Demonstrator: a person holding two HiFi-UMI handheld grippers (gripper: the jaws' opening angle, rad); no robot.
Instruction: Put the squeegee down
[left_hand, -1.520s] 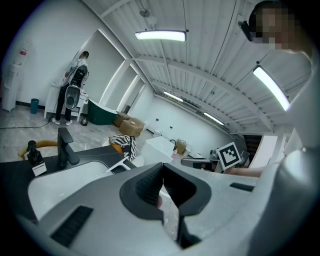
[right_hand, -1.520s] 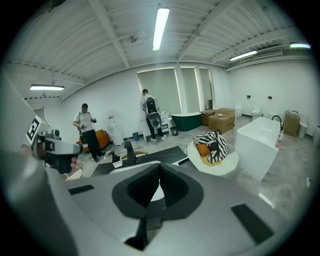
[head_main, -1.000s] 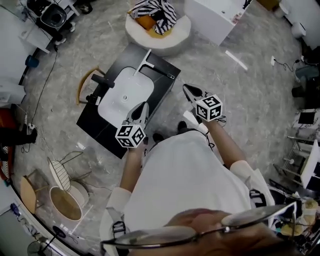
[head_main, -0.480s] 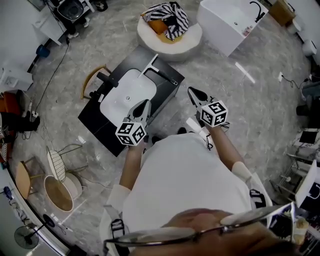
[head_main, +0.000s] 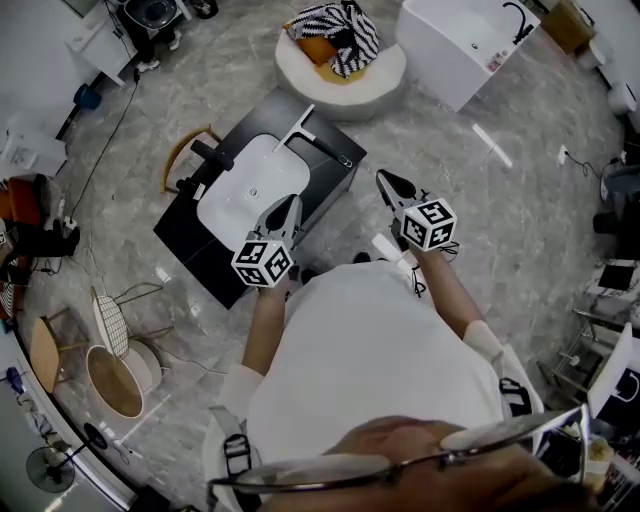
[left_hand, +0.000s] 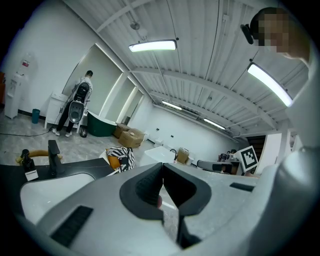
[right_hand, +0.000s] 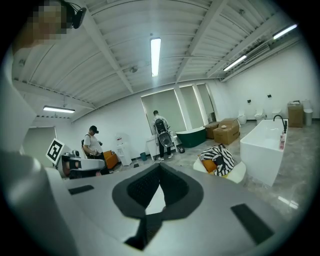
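The squeegee (head_main: 303, 131), a pale blade on a dark handle, lies flat on the far corner of the black vanity counter (head_main: 190, 240), beyond the white sink basin (head_main: 245, 190). No gripper touches it. My left gripper (head_main: 289, 207) hovers over the counter's near edge beside the basin, jaws shut and empty; in the left gripper view the left gripper (left_hand: 162, 167) shows its pads pressed together. My right gripper (head_main: 384, 180) hangs over the floor right of the vanity, also shut with nothing held, as the right gripper (right_hand: 160, 166) shows in its own view.
A black faucet (head_main: 207, 153) stands at the basin's left. Behind the vanity sits a round white pouf with striped cloth (head_main: 340, 50), and a white bathtub (head_main: 465, 45) farther right. Chairs (head_main: 110, 335) and a round stool (head_main: 112, 385) stand at left. Two people (right_hand: 160, 131) stand far off.
Both grippers have risen a little and drawn back from the counter, staying shut. The squeegee rests in the same spot on the vanity.
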